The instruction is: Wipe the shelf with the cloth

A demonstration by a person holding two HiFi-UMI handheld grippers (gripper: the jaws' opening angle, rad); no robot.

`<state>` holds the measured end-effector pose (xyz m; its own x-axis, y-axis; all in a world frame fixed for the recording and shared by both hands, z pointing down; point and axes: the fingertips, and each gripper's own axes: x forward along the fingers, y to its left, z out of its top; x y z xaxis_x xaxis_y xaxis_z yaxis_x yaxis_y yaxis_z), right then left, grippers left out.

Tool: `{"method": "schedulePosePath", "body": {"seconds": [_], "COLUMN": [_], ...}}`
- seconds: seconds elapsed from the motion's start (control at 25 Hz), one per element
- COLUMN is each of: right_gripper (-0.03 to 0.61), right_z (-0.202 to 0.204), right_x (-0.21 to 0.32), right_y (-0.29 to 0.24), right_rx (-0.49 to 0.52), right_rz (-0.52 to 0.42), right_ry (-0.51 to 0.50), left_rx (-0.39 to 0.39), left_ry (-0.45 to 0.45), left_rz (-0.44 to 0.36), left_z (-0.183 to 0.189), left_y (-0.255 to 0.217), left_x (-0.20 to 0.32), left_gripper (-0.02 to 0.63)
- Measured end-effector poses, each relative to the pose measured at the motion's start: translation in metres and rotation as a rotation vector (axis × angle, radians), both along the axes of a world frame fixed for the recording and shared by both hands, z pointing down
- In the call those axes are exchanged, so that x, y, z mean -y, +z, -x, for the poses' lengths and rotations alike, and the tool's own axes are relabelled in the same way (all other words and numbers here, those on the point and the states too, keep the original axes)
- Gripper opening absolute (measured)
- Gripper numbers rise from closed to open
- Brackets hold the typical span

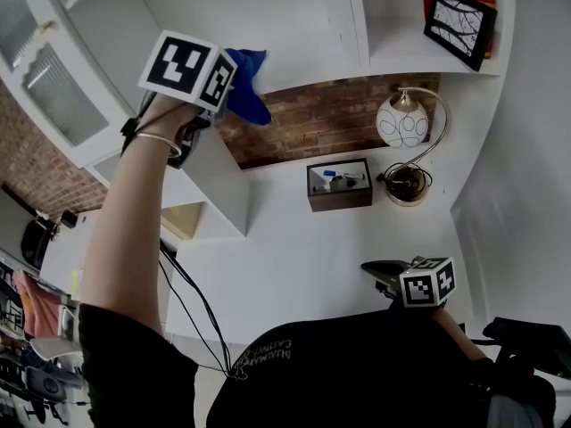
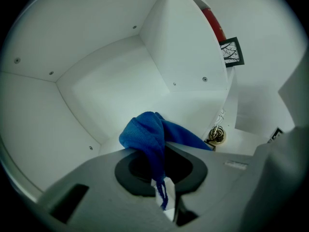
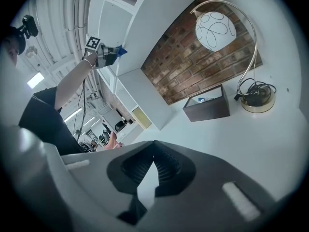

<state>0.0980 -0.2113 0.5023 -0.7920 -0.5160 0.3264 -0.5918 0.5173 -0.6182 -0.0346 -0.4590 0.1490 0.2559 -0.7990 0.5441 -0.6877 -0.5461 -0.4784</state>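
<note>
- The white shelf [image 1: 294, 25] was the biggest thing in view. Its open compartment filled my left claw's camera, with bare white panels on every side [image 2: 111, 81].
- The white counter [image 1: 303, 266] ran below the shelf.
- A brick wall [image 1: 330, 119] showed just under the shelf, between it and the counter.
- A lamp [image 1: 403, 123] with a round white globe and a curved brass arm stood on the counter below the shelf's right end.
- My left claw [image 2: 161, 161] was raised into the shelf compartment, its jaws clamped on the cloth with blue fabric pinched in the gap between them.
- My right claw [image 3: 153, 146] hung low over the counter, well below the shelf. Its jaws were closed tip to tip with nothing held.
- A dark open box [image 1: 339, 185] sat on the counter under the shelf, just left of the lamp's base.
- A black-framed picture [image 1: 459, 27] leaned in the shelf's right compartment.
- The blue cloth [image 2: 145, 134] bunched over my left claw's tips inside the shelf compartment, near its floor. I could not tell whether it touched the shelf.
</note>
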Motion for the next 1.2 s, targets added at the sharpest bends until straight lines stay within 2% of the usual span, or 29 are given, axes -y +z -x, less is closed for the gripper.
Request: {"method": "schedulePosePath", "body": {"seconds": [1.2], "right_gripper": [0.008], "right_z": [-0.011], "right_x": [-0.004], "right_y": [0.009], "right_rx": [-0.001], "right_rz": [0.030], "right_ry": [-0.005], "left_rx": [-0.017], "left_ry": [0.084], "left_rz": [-0.007], "left_z": [-0.062], "left_y": [-0.001], "left_x": [-0.007], "left_gripper": [0.021]}}
